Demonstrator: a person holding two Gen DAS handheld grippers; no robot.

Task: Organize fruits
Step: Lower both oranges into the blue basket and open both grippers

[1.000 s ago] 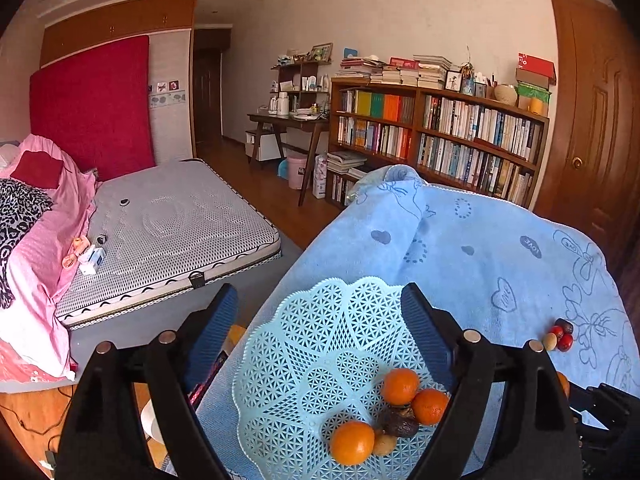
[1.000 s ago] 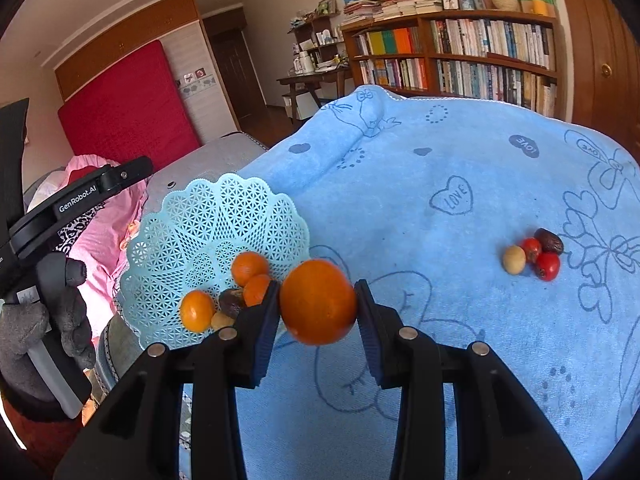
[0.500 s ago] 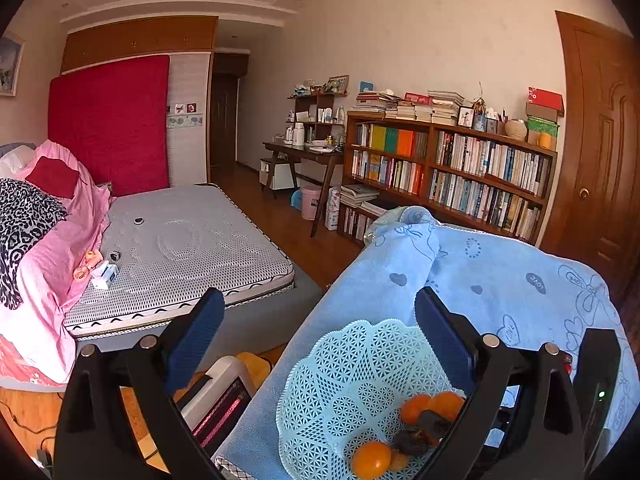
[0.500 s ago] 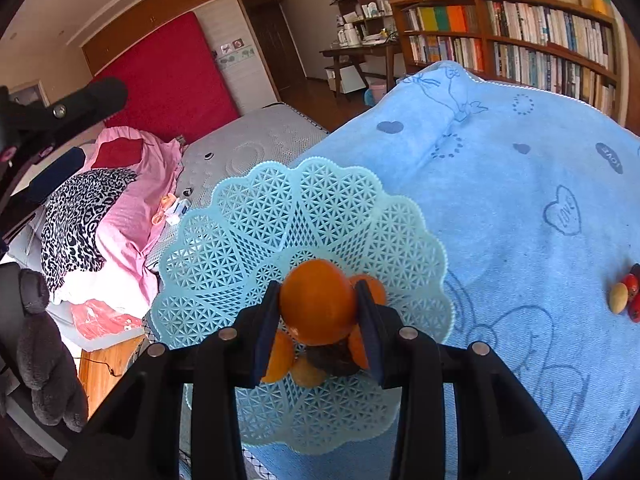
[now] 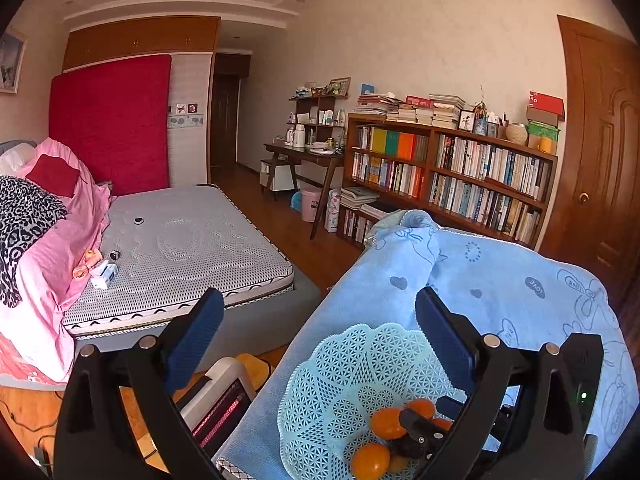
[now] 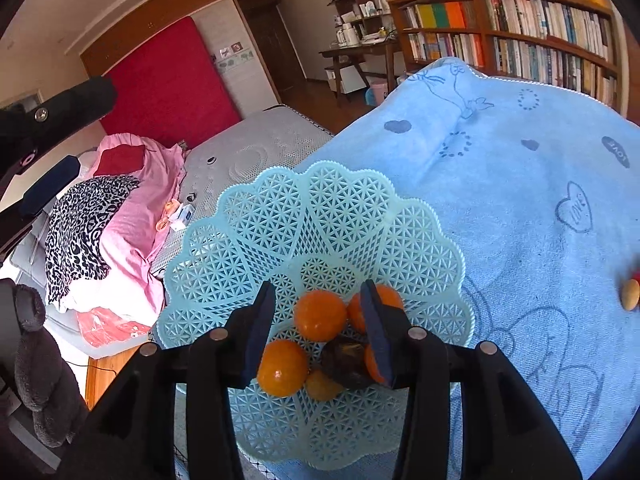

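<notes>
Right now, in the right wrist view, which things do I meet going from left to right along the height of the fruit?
Leopard-print blanket → pink bedsheet → light blue lattice basket holding oranges → blue towel → small tan fruit at the right edge.

The basket (image 6: 320, 216) is sitting on the cloth (image 6: 520, 200) covering the worktop, near its left edge, and several fruits (image 6: 320, 314) are lying together in its bottom. The right gripper (image 6: 318, 320) is hanging over those fruits, while the bed (image 5: 180, 248) is lying to the left and the bookshelf (image 5: 452, 172) is standing behind.
</notes>
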